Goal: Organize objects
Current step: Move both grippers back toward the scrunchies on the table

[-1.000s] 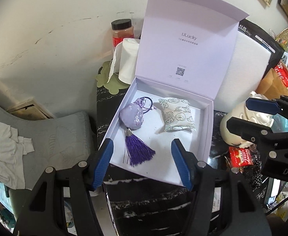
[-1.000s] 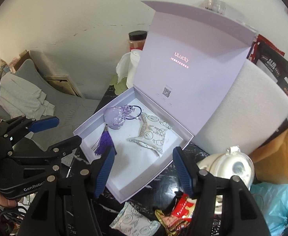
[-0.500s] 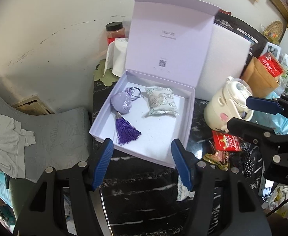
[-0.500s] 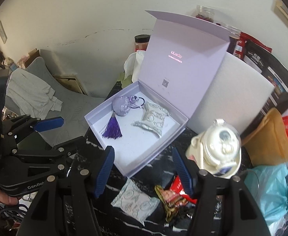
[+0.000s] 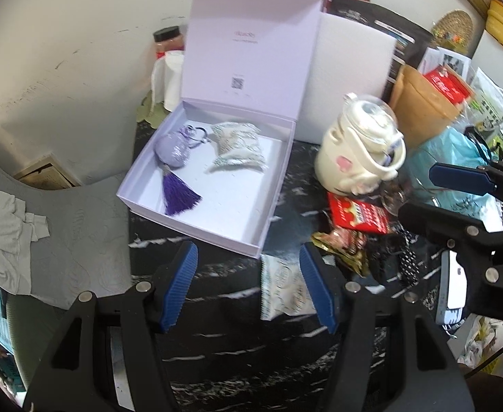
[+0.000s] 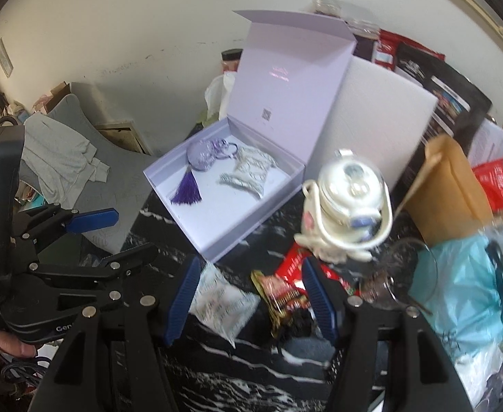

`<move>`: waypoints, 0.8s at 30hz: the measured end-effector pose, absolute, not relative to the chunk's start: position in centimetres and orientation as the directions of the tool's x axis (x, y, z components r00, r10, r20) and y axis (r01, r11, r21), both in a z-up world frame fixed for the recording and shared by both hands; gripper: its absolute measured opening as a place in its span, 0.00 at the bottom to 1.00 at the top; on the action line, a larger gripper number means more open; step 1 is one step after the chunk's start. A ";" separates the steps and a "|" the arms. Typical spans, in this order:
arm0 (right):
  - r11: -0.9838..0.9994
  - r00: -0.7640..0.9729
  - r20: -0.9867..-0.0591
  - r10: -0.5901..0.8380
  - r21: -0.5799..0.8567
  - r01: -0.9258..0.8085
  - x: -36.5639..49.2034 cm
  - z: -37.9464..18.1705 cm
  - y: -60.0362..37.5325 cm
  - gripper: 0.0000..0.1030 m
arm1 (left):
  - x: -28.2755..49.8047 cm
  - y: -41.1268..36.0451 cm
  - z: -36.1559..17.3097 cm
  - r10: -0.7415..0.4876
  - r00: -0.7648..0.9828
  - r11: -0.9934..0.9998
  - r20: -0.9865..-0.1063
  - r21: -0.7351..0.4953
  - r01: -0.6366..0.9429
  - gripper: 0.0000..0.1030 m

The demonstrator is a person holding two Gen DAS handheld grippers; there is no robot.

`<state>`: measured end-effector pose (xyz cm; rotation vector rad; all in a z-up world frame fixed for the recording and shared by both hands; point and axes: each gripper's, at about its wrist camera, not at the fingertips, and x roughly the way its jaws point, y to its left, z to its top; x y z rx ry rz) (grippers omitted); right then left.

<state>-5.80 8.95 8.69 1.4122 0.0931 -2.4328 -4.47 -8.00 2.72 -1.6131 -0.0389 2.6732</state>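
Observation:
An open lilac gift box (image 5: pixel 272 185) (image 6: pixel 251 237) stands on the black marble table with its lid upright. Inside it lie a purple tasselled sachet (image 5: pixel 174 152) (image 6: pixel 200 156) and a patterned white pouch (image 5: pixel 239 147) (image 6: pixel 251 168). A second patterned pouch (image 5: pixel 282 288) (image 6: pixel 220 302) lies on the table just in front of the box. My left gripper (image 5: pixel 249 286) is open and empty, hovering above the table near that pouch. My right gripper (image 6: pixel 251 300) is open too, above the pouch and the snack packets (image 6: pixel 282 292).
A white ceramic teapot (image 5: pixel 361 151) (image 6: pixel 344 209) stands right of the box. Red snack packets (image 5: pixel 358 214), a brown paper bag (image 6: pixel 450 192), a blue plastic bag (image 6: pixel 471 281) and a white foam block (image 5: pixel 351 75) crowd the right side. A grey cushion (image 5: pixel 62 233) lies left.
Both grippers have drawn back from the box, which now looks smaller and farther. The teapot, snack packets and the pouch on the table have come into view. Jaw openings are unchanged.

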 end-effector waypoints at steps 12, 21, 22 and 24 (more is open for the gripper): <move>-0.964 -0.436 -0.874 -0.215 0.120 0.236 -2.8 6.9 14.8 0.60 | -3.4 -1.4 0.9 0.090 -0.427 -0.995 -0.900 -0.066 -0.070 0.59; -0.980 -0.429 -0.884 -0.187 0.138 0.143 -1.9 5.6 19.3 0.60 | -4.7 2.8 -0.2 0.123 -0.405 -0.990 -0.906 -0.082 -0.118 0.59; -0.981 -0.427 -0.885 -0.185 0.141 0.132 -1.8 5.3 19.8 0.60 | -5.0 3.3 -0.4 0.128 -0.400 -0.988 -0.907 -0.083 -0.128 0.59; -0.983 -0.420 -0.889 -0.181 0.147 0.113 -1.7 4.8 20.6 0.60 | -5.4 4.0 -0.8 0.133 -0.395 -0.986 -0.909 -0.083 -0.142 0.60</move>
